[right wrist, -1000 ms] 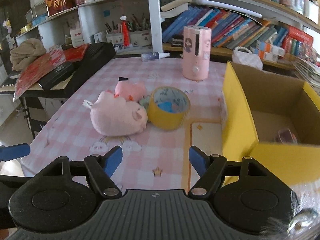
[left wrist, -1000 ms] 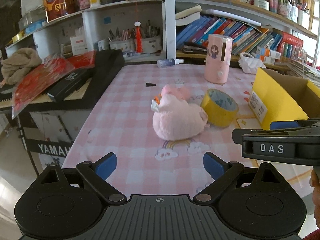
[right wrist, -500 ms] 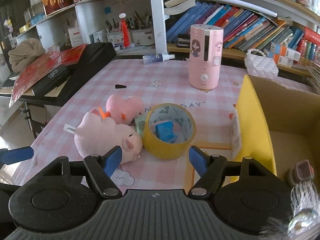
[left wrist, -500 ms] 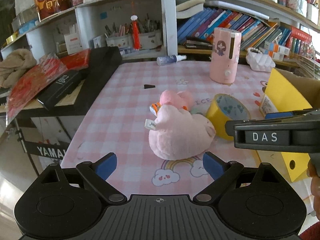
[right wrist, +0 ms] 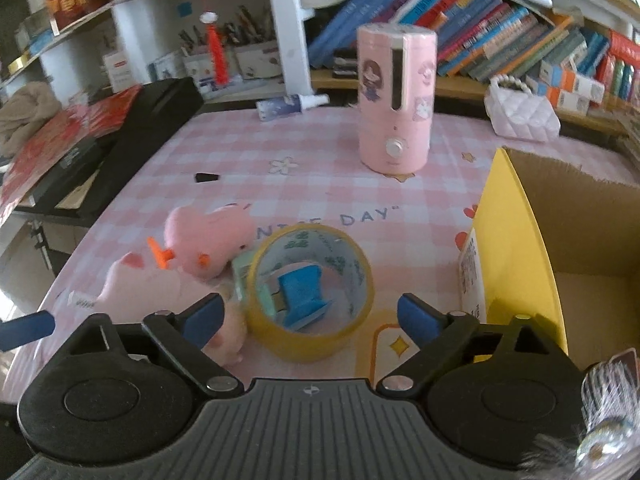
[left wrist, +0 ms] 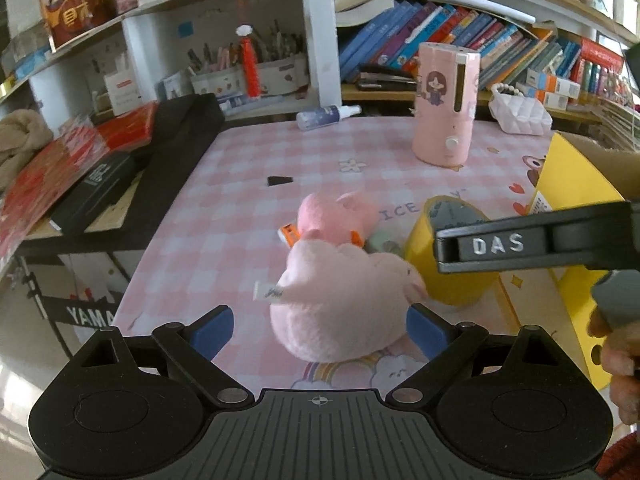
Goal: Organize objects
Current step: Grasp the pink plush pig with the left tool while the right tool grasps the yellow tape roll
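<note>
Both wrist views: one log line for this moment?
left hand-held gripper: open, straddling pink plush | right hand-held gripper: opening, before yellow tape roll | cardboard box: open

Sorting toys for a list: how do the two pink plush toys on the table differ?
The front plush is paler pink and looks bulkier; the rear plush is deeper pink and looks smaller. The front plush shows a white tag; the rear plush shows orange parts. Both are soft, lie on the checked cloth touching each other, beside the yellow tape roll.
</note>
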The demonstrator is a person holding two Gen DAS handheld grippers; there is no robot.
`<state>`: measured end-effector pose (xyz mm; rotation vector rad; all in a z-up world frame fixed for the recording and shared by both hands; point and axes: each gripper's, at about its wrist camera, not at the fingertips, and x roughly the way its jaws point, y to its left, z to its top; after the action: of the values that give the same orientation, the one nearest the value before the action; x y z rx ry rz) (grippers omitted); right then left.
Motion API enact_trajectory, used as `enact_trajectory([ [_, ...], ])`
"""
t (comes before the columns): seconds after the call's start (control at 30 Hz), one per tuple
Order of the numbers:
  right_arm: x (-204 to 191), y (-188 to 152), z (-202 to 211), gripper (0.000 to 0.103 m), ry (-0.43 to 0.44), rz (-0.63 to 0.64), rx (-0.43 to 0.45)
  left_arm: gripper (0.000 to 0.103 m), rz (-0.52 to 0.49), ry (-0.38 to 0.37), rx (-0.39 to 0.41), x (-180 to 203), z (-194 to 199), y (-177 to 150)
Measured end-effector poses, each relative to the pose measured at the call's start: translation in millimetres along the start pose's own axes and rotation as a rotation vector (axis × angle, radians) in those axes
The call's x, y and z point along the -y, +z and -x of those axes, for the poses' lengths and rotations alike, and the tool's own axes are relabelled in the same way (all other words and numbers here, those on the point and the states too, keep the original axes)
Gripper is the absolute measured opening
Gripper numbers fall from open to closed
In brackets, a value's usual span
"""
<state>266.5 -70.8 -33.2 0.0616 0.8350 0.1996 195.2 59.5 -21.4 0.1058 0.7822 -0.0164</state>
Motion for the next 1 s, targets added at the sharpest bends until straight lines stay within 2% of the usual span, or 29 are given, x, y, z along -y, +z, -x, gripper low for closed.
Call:
enact_trajectory([
  [0.23, 8.6, 7.9, -25.3, 0.095, 0.027, -0.043, -0.061, 0.095, -0.03, -0.016, -0.039, 9.3, -21.6, 6.7],
  [0.43, 12.5, 10.7, -38.2, 0.095, 0.053, -0.038, -0.082, 0.096, -0.046, -0.018, -0.085, 16.0, -44.7, 11.7],
  [0.7, 16.9, 13.3, -46.4, 0.092, 0.095, -0.027, -0.098, 0.1, -0.09, -0.005, -0.105, 24.8, -60.8, 15.8],
  [0.8, 17.5, 12.7, -47.9, 0.082, 0.113, -0.028, -0.107, 0.098, -0.098, -0.008, -0.11, 25.6, -61.2, 16.4],
  [0.9, 16.1, 13.0, -46.1, 0.081, 0.115, -0.018, -0.099, 0.092, -0.103, -0.016, -0.105, 24.6, -58.0, 16.8],
  [1.0, 13.5, 14.3, -36.1, 0.081, 0.106, 0.006, -0.039, 0.088, -0.084, -0.021, -0.097, 21.6, -51.6, 18.1],
])
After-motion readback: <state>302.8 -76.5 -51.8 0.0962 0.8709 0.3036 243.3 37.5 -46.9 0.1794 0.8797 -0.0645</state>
